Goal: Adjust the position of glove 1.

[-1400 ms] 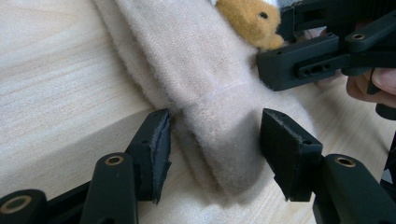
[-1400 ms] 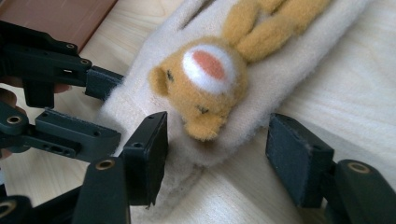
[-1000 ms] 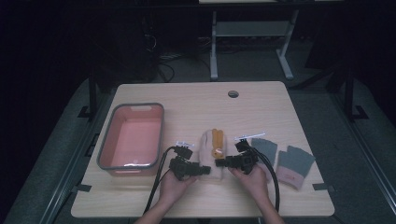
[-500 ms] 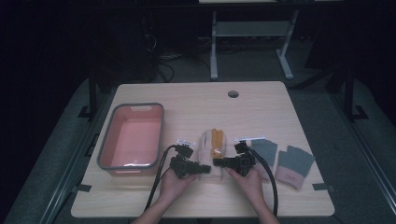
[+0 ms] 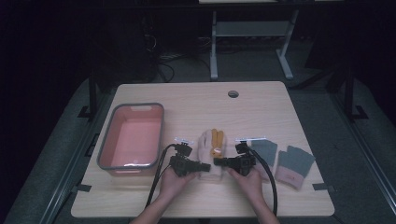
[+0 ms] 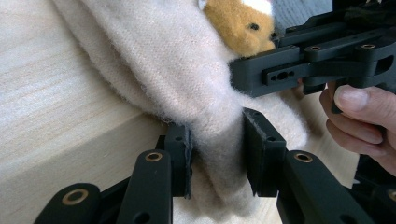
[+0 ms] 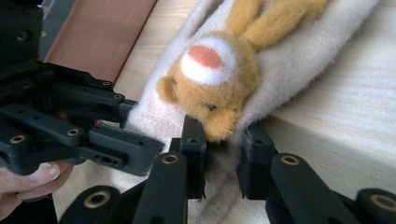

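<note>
1. The cream mitten (image 5: 211,150) with an orange plush animal is lying on the bench (image 5: 196,100), just right of the pink tub (image 5: 131,136).
2. The left gripper (image 5: 204,166) fingers are pinching its cuff.
3. The right gripper (image 5: 219,163) fingers are apparently clamping the opposite cuff edge.

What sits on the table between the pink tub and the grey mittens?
In the high view, between the pink tub and grey mittens lie the cream mitten and both grippers, left and right.
</note>
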Demonstrator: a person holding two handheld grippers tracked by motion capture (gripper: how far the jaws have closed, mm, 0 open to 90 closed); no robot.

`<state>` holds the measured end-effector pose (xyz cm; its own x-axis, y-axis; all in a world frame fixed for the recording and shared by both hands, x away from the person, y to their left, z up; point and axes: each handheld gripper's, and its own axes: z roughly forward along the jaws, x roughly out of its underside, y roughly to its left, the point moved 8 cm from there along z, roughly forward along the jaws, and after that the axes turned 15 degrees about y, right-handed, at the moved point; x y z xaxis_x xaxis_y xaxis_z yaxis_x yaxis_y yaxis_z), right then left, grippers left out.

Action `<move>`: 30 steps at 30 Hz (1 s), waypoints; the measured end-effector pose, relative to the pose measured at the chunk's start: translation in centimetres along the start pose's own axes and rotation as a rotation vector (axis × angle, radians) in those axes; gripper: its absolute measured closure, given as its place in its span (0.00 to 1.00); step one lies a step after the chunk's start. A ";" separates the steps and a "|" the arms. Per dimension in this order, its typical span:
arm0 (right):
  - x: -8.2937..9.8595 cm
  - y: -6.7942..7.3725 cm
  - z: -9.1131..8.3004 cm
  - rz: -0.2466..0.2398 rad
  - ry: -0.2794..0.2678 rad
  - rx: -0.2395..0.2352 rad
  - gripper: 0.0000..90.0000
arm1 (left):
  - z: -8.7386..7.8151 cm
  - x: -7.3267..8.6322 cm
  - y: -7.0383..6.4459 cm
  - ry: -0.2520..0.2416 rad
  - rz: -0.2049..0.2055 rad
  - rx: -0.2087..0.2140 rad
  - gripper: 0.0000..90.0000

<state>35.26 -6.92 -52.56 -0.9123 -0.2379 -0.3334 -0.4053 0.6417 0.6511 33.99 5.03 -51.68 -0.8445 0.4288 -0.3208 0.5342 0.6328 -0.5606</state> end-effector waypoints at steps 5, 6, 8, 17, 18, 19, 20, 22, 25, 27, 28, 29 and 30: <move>0.0 0.2 -0.2 0.000 -0.008 -0.018 0.87 | -0.2 0.0 0.0 -0.009 -0.003 0.024 0.75; 0.0 0.2 -0.3 -0.003 -0.011 -0.021 0.88 | -0.2 0.0 0.0 -0.012 -0.005 0.033 0.75; -0.1 0.3 -0.4 -0.004 -0.015 -0.031 0.88 | -0.4 0.0 0.0 -0.015 -0.004 0.036 0.75; -0.7 1.5 -1.6 -0.021 -0.043 -0.059 0.90 | -1.5 -0.4 -0.4 -0.048 0.000 0.070 0.76; -0.7 1.5 -1.6 -0.021 -0.043 -0.059 0.90 | -1.7 -0.4 -0.4 -0.051 -0.001 0.076 0.76; -0.9 1.7 -1.8 -0.018 -0.047 -0.071 0.90 | -1.8 -0.4 -0.4 -0.055 -0.002 0.080 0.76; -0.9 1.9 -1.9 -0.022 -0.046 -0.069 0.90 | -2.0 -0.4 -0.5 -0.054 0.003 0.078 0.76; -1.0 2.0 -1.9 -0.029 -0.044 -0.065 0.90 | -2.3 -0.5 -0.6 -0.055 0.012 0.071 0.76; -1.3 2.3 -2.2 -0.033 -0.050 -0.068 0.90 | -2.8 -0.7 -0.8 -0.067 0.019 0.079 0.76; -1.5 2.7 -2.6 -0.038 -0.047 -0.061 0.90 | -3.0 -0.9 -0.9 -0.069 0.024 0.081 0.76; -1.6 2.8 -2.7 -0.041 -0.045 -0.057 0.90 | -3.2 -1.0 -1.0 -0.074 0.024 0.085 0.76; -1.7 2.9 -2.9 -0.043 -0.048 -0.057 0.90 | -3.5 -1.2 -1.2 -0.083 0.027 0.091 0.76; -1.7 2.9 -2.9 -0.043 -0.048 -0.057 0.90 | -3.5 -1.2 -1.2 -0.083 0.027 0.091 0.76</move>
<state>35.50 -6.75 -48.07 -0.8906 -0.2284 -0.3933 -0.4481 0.5889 0.6726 34.48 5.99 -47.99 -0.8321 0.3877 -0.3965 0.5543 0.5589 -0.6168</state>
